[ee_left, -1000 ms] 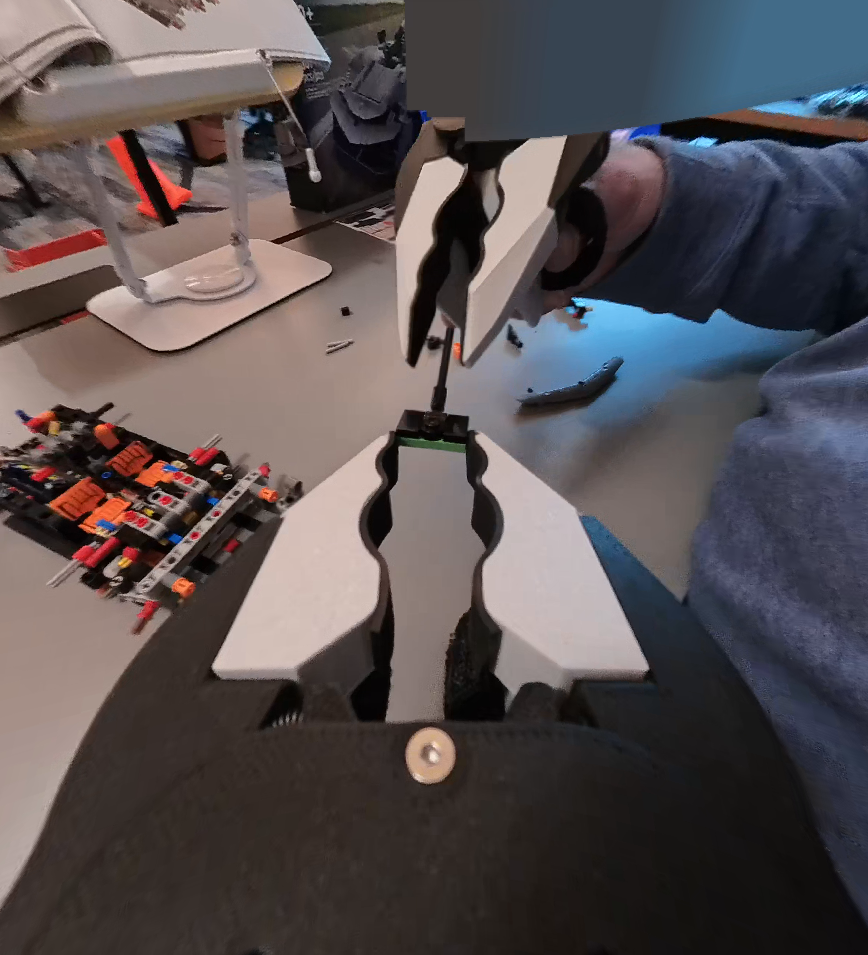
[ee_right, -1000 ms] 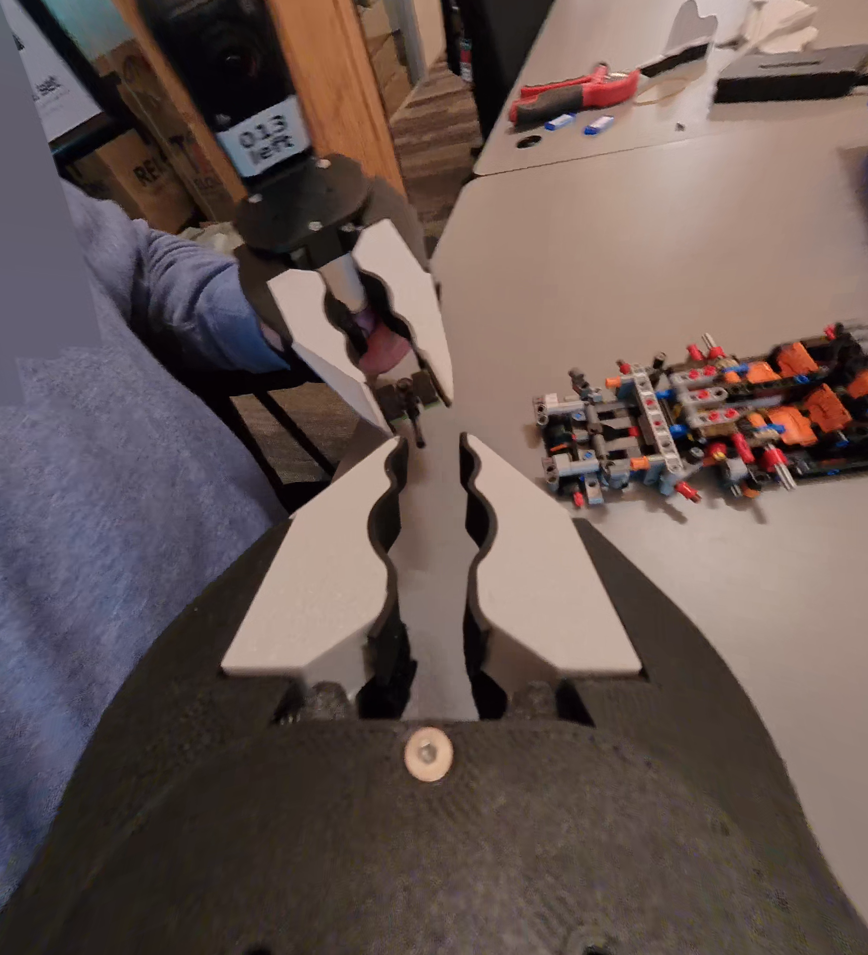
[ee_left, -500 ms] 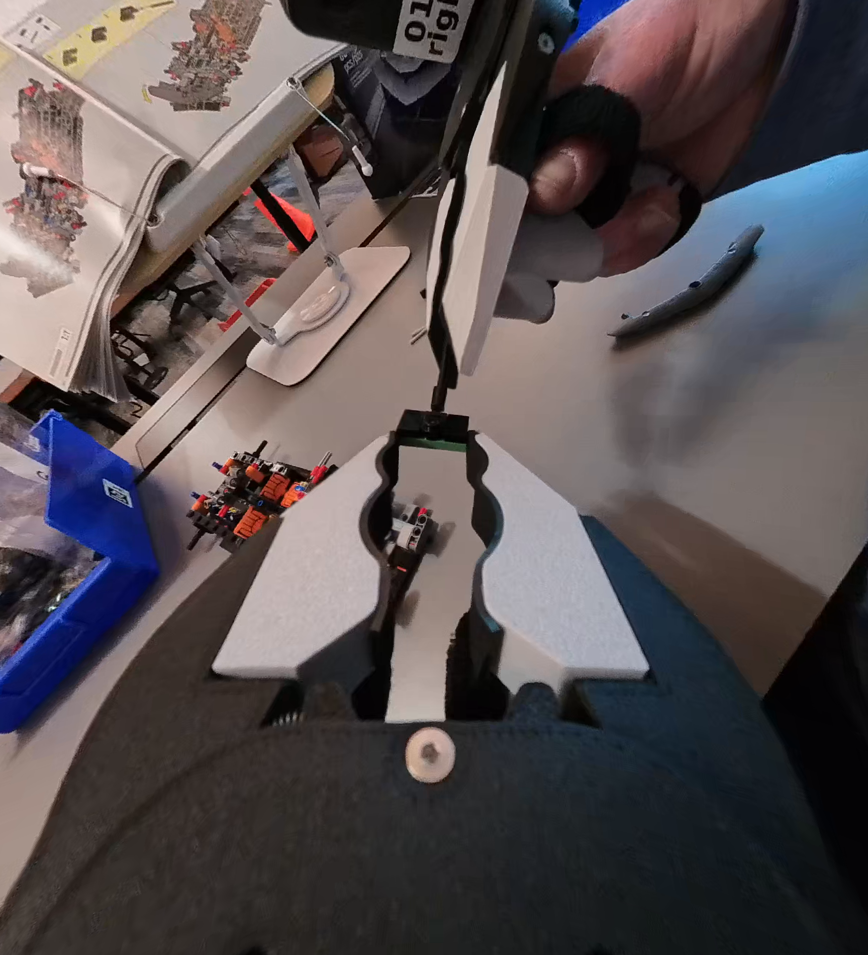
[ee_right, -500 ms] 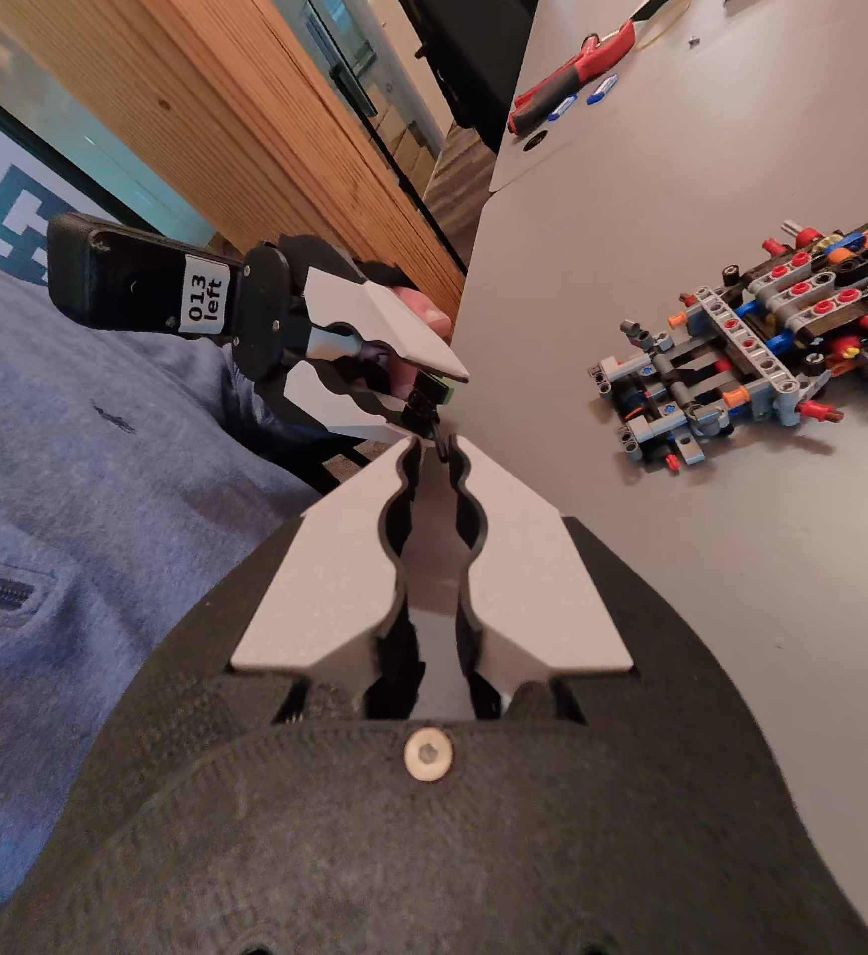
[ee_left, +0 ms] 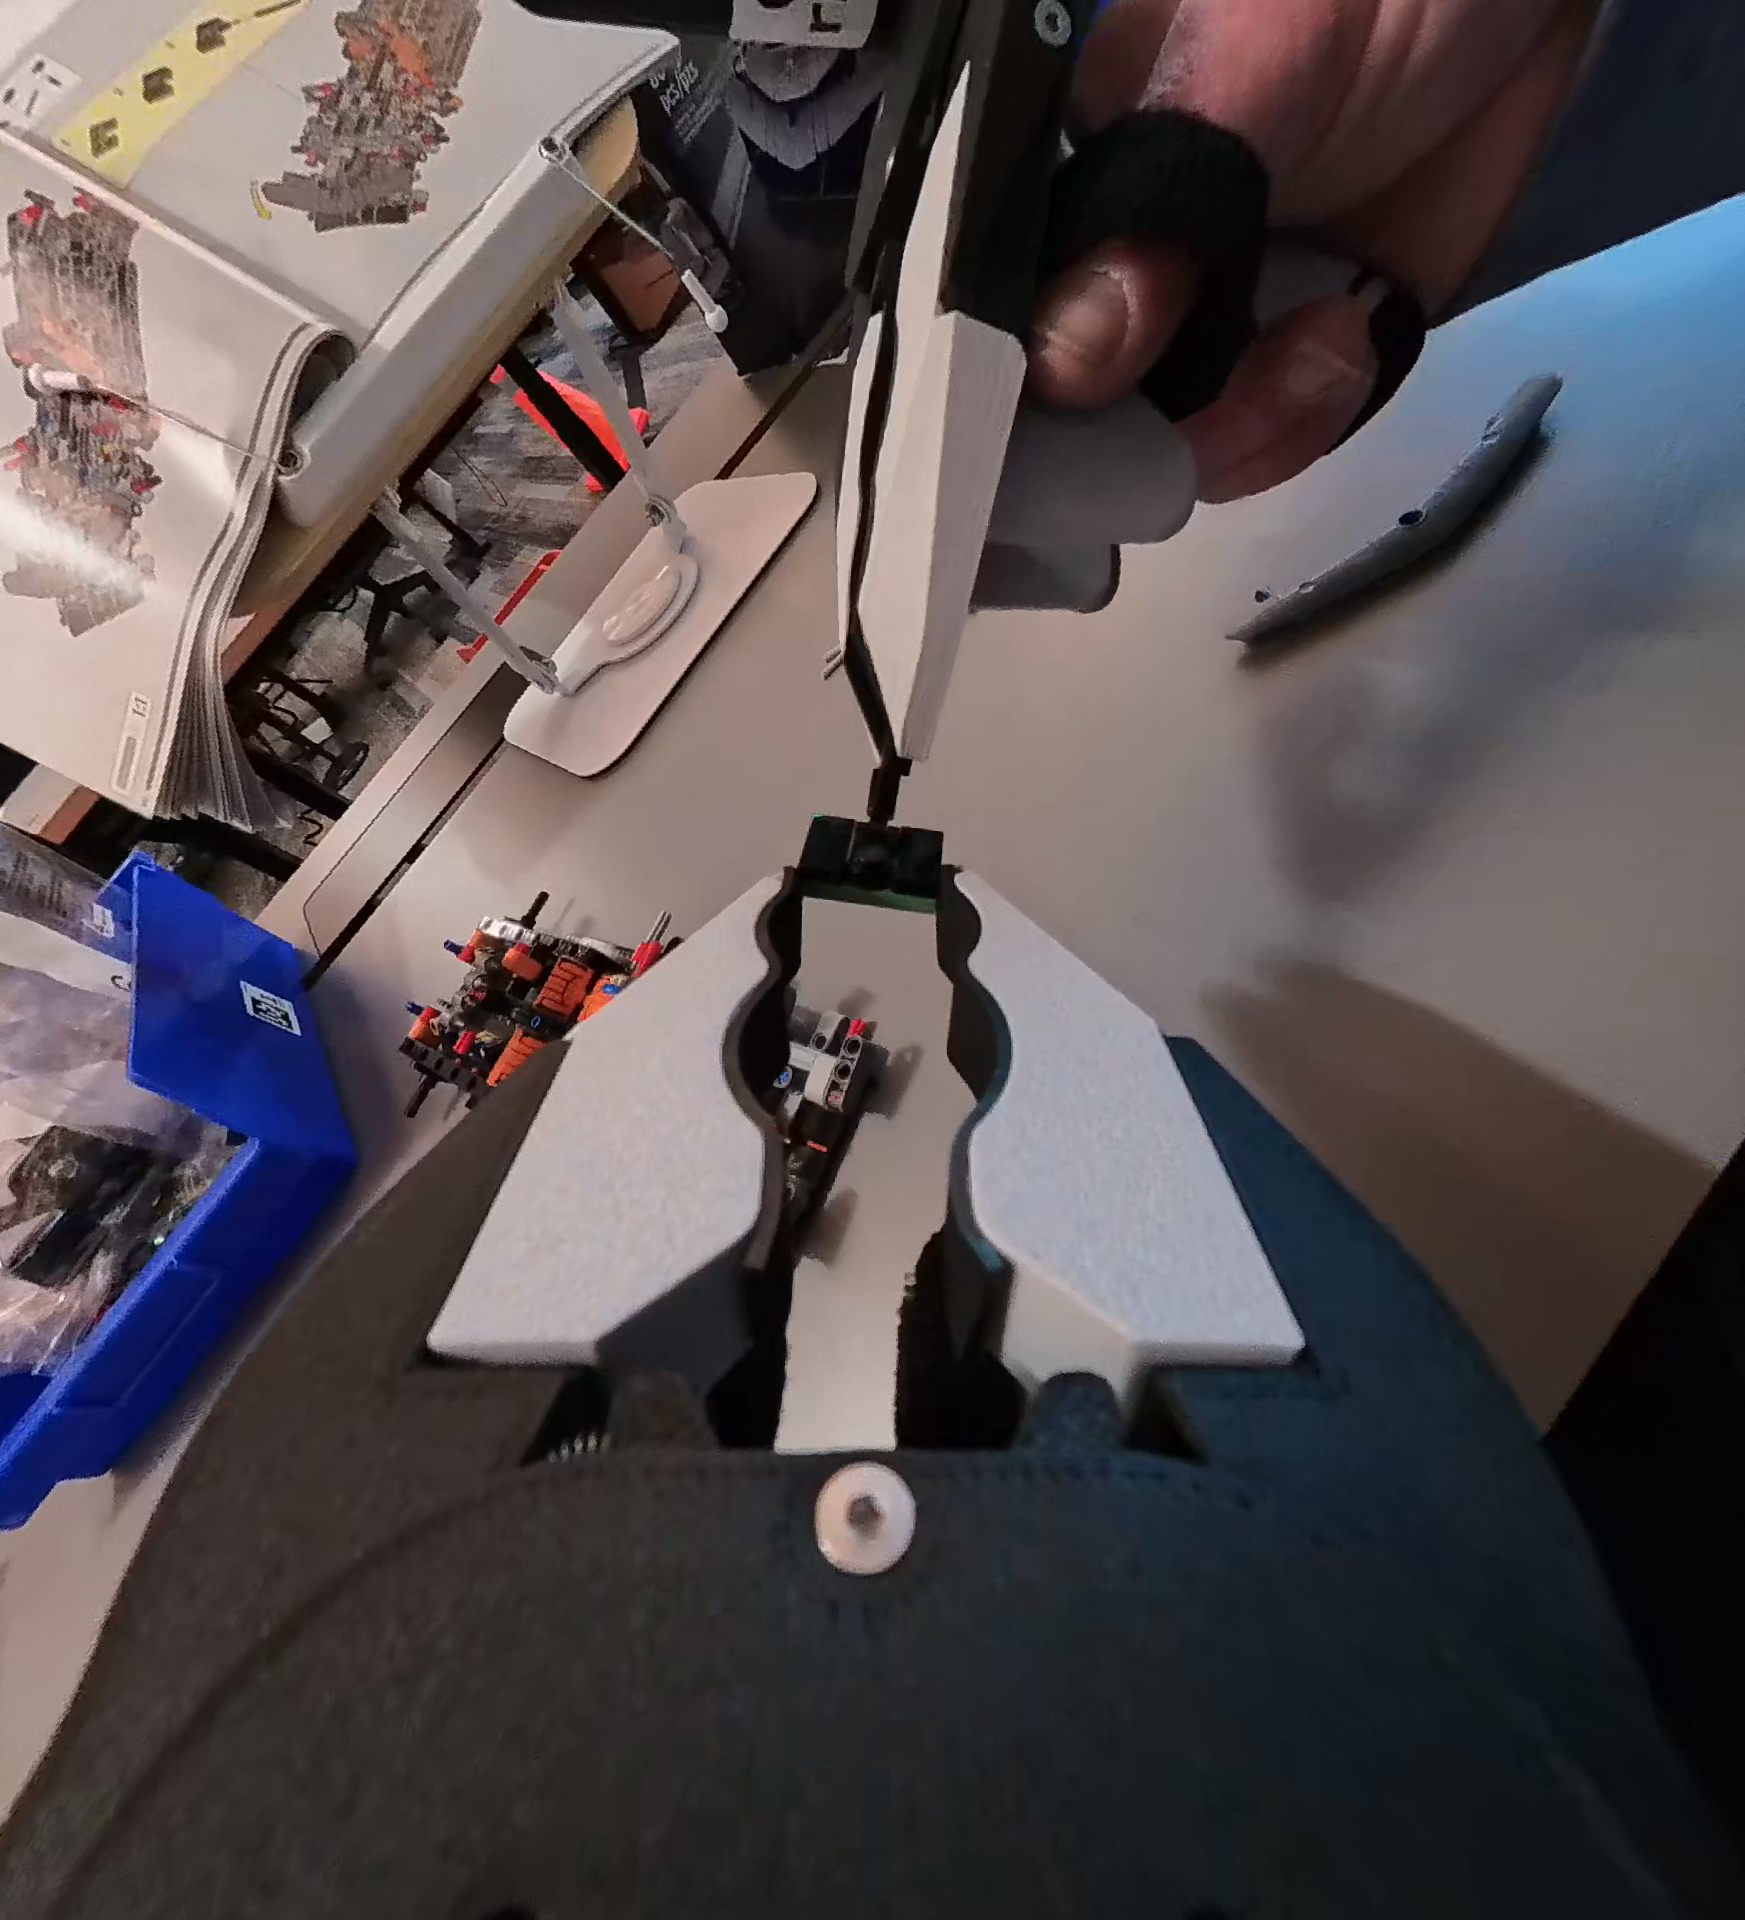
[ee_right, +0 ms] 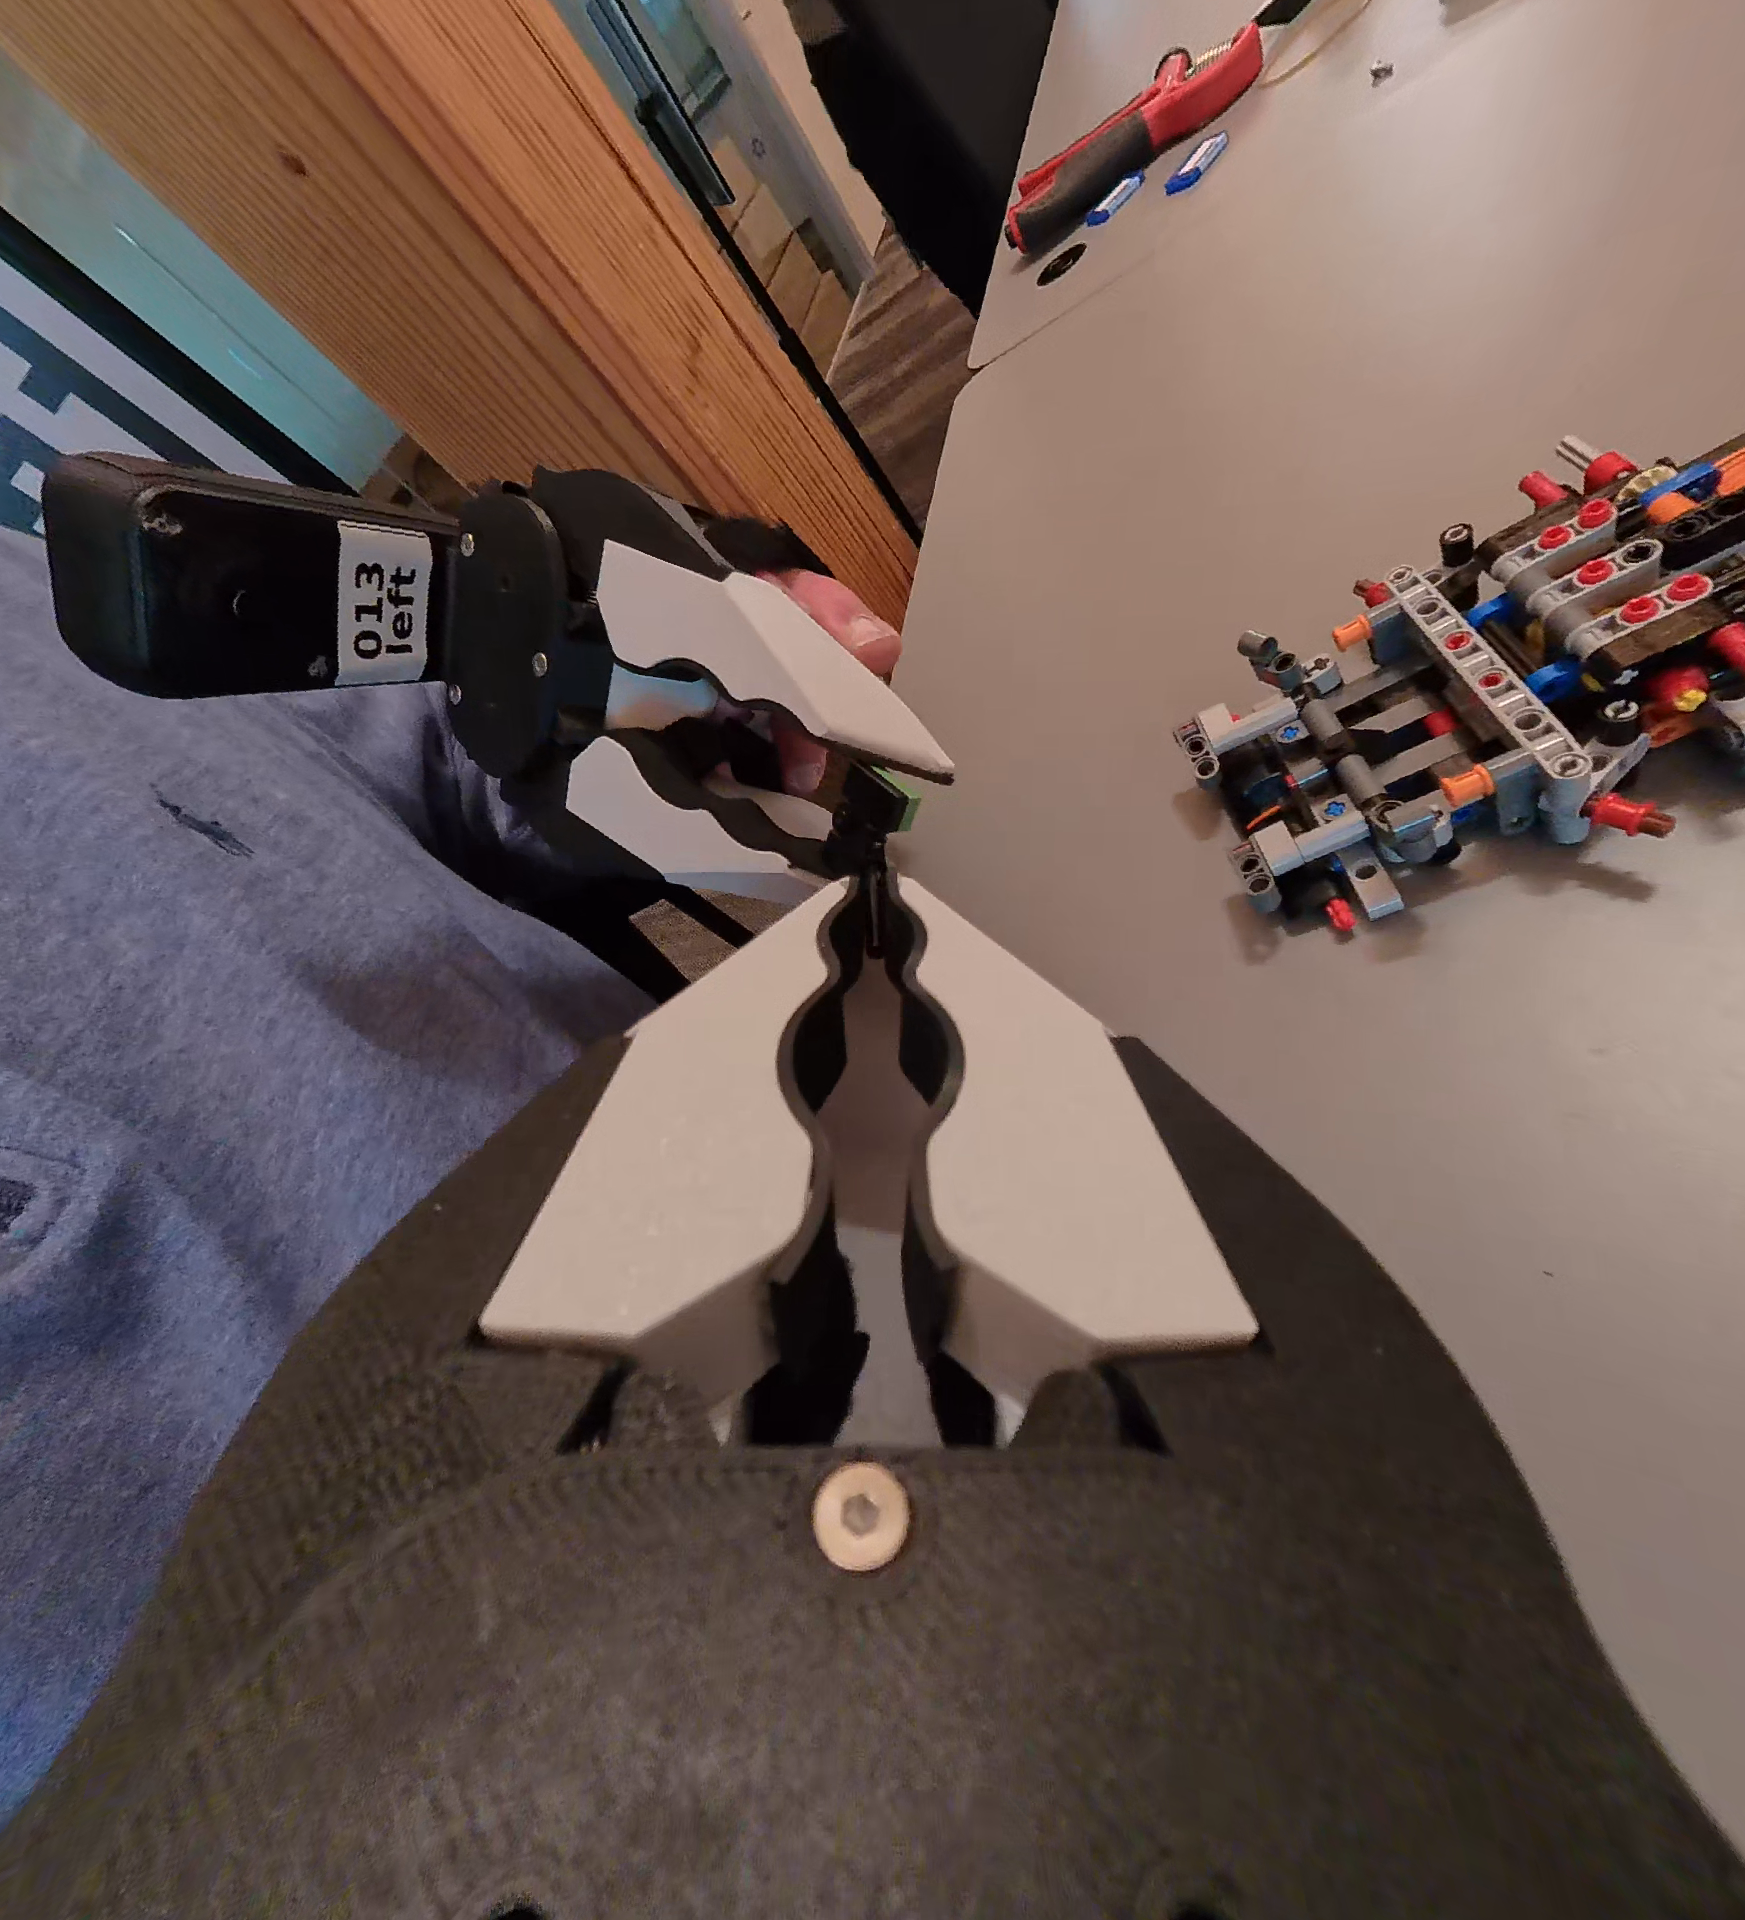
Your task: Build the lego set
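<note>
The left gripper (ee_left: 873,878) pinches a small black and green brick (ee_left: 873,854) at its tips. The right gripper (ee_right: 870,902) is squeezed tight on a thin black stick (ee_right: 870,914) that pokes into that brick. Both are held up in the air over the grey table (ee_right: 1367,1195). The half-built lego model (ee_right: 1533,707) lies on the table, well apart from them. Each gripper wears a white sticker with writing. An open instruction book (ee_left: 151,343) sits on a stand, and a blue bin (ee_left: 172,1174) holds plastic bags.
</note>
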A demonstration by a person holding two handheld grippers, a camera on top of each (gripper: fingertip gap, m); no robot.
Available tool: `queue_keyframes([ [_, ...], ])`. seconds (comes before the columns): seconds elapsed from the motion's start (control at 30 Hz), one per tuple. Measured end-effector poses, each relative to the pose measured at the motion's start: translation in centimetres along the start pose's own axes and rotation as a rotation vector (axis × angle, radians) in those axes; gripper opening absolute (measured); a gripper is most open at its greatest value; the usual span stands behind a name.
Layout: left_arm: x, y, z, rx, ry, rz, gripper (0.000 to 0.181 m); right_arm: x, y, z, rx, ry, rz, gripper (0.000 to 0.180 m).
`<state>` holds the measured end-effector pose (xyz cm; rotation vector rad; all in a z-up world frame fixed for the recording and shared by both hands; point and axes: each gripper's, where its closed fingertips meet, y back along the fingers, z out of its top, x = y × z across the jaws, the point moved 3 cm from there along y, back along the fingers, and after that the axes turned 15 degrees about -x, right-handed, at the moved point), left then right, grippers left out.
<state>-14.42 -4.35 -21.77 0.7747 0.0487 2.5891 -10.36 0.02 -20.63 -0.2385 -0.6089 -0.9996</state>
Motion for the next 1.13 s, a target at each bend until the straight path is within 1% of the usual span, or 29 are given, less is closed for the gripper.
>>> queue_keyframes([
  [0.43, -0.6, -1.2, -0.8, 0.115, -0.021, -0.006, 0.023, -0.7, 0.6, -0.7, 0.056, 0.056, -0.103, 0.0],
  [0.87, -0.7, -1.9, -2.3, 0.217, -0.014, 0.001, 0.023, -1.4, 0.2, -0.9, 0.159, 0.27, -0.261, 0.0],
  [1.0, -0.7, -2.0, -2.6, 0.227, -0.009, 0.001, 0.023, -1.4, 0.0, -1.0, 0.188, 0.336, -0.297, 0.0],
  [1.13, -0.5, -1.9, -2.3, 0.2, -0.005, 0.013, 0.024, -1.2, 0.0, -0.7, 0.168, 0.336, -0.288, 0.0],
])
